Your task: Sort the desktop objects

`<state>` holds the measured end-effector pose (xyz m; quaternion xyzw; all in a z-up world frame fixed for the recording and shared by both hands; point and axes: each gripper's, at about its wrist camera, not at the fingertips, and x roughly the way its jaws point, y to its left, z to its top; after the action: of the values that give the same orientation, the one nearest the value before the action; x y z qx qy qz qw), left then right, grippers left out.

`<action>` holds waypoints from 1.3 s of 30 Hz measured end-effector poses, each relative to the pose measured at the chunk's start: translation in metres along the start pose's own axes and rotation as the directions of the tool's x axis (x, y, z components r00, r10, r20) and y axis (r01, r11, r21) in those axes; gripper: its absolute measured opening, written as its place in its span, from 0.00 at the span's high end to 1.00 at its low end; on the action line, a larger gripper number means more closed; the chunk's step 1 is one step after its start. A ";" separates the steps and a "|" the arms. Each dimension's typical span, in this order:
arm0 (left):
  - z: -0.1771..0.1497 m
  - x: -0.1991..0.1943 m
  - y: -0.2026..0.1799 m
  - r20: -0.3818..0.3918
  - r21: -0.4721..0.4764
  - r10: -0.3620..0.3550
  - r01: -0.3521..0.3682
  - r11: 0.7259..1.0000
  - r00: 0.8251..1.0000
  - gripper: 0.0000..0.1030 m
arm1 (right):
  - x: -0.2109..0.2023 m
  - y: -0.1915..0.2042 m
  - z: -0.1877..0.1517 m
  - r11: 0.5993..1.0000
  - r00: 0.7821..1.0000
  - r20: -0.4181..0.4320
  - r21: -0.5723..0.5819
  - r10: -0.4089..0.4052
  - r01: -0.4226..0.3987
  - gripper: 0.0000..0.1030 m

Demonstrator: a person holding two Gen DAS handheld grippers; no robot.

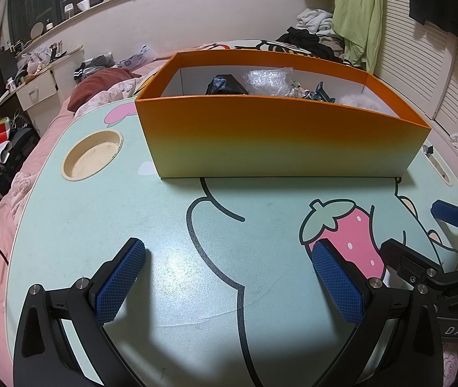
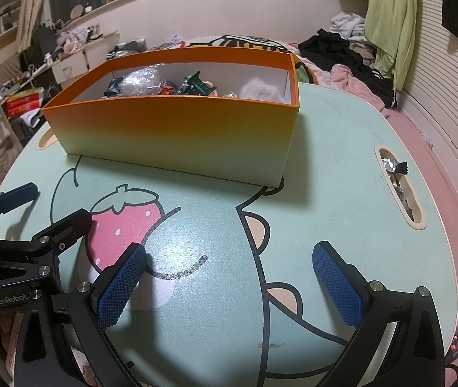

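Note:
An orange box [image 1: 277,135] [image 2: 177,129] fading to cream stands at the far side of the mint lap table [image 1: 116,213] [image 2: 341,177]. Inside it lie a black bag [image 1: 225,84], crumpled bubble wrap [image 1: 266,80] [image 2: 140,80], a green clip-like piece [image 2: 196,87] and a grey fluffy thing [image 2: 261,92]. My left gripper [image 1: 229,251] hovers open over the bare tabletop in front of the box, nothing between its blue pads. My right gripper [image 2: 229,254] is open too, beside it on the right, empty. Each gripper shows at the edge of the other's view.
A round cup recess [image 1: 93,154] sits at the table's left. A slot [image 2: 398,187] at the right holds foil wrappers. The table rests on a pink bed [image 1: 45,135] with clothes piled behind; a cluttered desk [image 1: 35,74] stands at left.

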<state>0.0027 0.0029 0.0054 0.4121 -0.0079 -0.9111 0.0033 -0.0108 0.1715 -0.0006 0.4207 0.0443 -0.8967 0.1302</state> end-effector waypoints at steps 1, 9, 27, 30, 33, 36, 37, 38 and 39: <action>0.000 0.000 0.000 0.000 0.000 0.000 0.000 1.000 1.000 0.00 | 0.000 0.000 0.000 1.000 1.000 0.000 0.000 0.000 0.000 0.00; 0.000 -0.001 -0.001 0.000 0.000 0.000 0.000 1.000 1.000 0.00 | 0.000 0.000 0.000 1.000 1.000 0.000 0.000 0.000 0.000 0.00; 0.001 -0.004 -0.002 0.000 0.001 0.000 0.000 1.000 1.000 0.00 | -0.001 -0.005 0.000 1.000 1.000 0.005 0.005 0.006 -0.006 0.00; 0.001 -0.004 -0.002 0.000 -0.001 -0.002 0.002 1.000 1.000 0.00 | -0.013 -0.020 -0.002 0.992 0.991 0.084 0.066 0.106 -0.112 0.14; 0.000 -0.004 -0.002 0.000 -0.001 -0.003 0.003 1.000 1.000 0.00 | -0.039 -0.026 0.000 0.975 0.964 0.199 0.098 0.175 -0.197 0.42; 0.000 -0.004 -0.002 0.000 -0.001 -0.003 0.003 1.000 1.000 0.00 | -0.060 -0.018 0.037 0.963 0.932 0.283 0.074 0.227 -0.258 0.43; 0.000 -0.004 -0.002 0.000 -0.001 -0.004 0.004 1.000 1.000 0.00 | -0.061 -0.011 0.056 0.956 0.925 0.273 0.054 0.264 -0.289 0.43; 0.000 -0.005 0.002 0.000 -0.001 -0.004 0.004 1.000 1.000 0.00 | -0.057 0.001 0.079 0.944 0.920 0.229 0.021 0.317 -0.330 0.43; 0.000 -0.005 0.002 0.000 -0.001 -0.004 0.004 1.000 1.000 0.00 | -0.051 0.011 0.095 0.934 0.917 0.186 0.002 0.352 -0.358 0.43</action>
<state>0.0061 0.0011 0.0093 0.4121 -0.0065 -0.9111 0.0016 -0.0467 0.1533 0.0998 0.3399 -0.0609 -0.8937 0.2865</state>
